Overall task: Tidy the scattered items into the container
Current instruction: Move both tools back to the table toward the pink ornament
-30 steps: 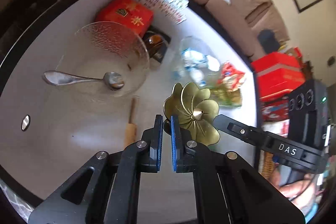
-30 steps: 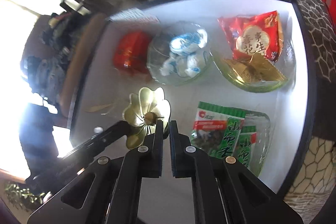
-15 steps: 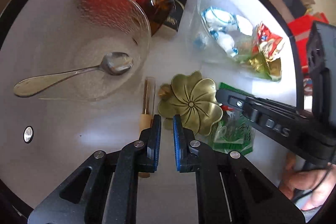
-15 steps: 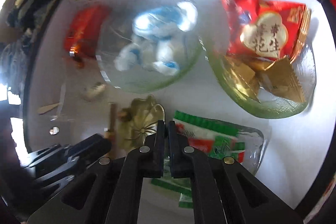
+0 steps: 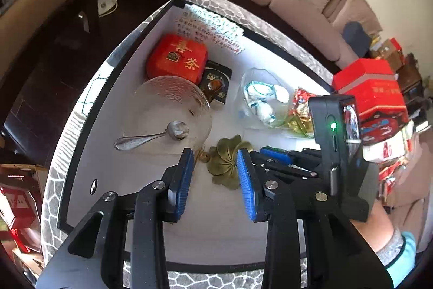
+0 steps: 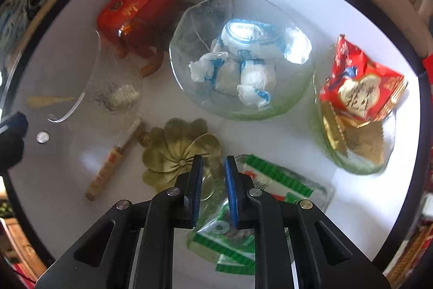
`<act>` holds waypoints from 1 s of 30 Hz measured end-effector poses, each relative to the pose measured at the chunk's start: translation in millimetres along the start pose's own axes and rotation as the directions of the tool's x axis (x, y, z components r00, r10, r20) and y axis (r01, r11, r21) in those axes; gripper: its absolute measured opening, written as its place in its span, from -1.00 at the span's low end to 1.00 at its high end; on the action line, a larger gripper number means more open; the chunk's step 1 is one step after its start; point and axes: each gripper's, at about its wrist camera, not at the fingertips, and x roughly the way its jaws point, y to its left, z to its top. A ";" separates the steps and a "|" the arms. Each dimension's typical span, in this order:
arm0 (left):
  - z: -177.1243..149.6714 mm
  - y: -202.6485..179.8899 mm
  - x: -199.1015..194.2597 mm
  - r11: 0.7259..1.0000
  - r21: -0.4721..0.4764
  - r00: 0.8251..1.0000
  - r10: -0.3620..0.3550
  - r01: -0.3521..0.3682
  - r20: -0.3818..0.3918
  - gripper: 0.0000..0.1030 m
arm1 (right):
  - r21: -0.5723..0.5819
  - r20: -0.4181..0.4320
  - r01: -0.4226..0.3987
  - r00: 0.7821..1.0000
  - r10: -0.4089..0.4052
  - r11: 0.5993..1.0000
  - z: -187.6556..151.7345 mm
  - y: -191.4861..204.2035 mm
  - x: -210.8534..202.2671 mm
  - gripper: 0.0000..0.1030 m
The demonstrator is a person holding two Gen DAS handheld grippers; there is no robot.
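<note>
We've got the brass flower dish (image 6: 180,153) sitting flat on the white tabletop (image 5: 216,221), between the clear plate (image 5: 167,113) with the spoon (image 5: 151,136) and the green snack packets (image 6: 259,180). A small wooden stick (image 6: 113,161) lies just beside it. Left claw (image 5: 215,175) hangs above the dish, its jaws opening with nothing pinched. Right claw (image 6: 212,186) is low over the dish's edge, jaws also opening, nothing gripped as far as we can see. We reckon the dish is stiff, thin metal, fairly light but slick, so we'd pinch one raised petal rim rather than the flat middle. It'd probably skid if nudged sideways.
</note>
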 end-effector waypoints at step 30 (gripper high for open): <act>-140.6 -230.3 22.1 0.923 0.300 0.970 -0.235 0.241 -0.055 0.49 | 0.338 0.317 -0.073 0.948 -0.040 0.938 -199.7 -227.1 -171.0 -0.40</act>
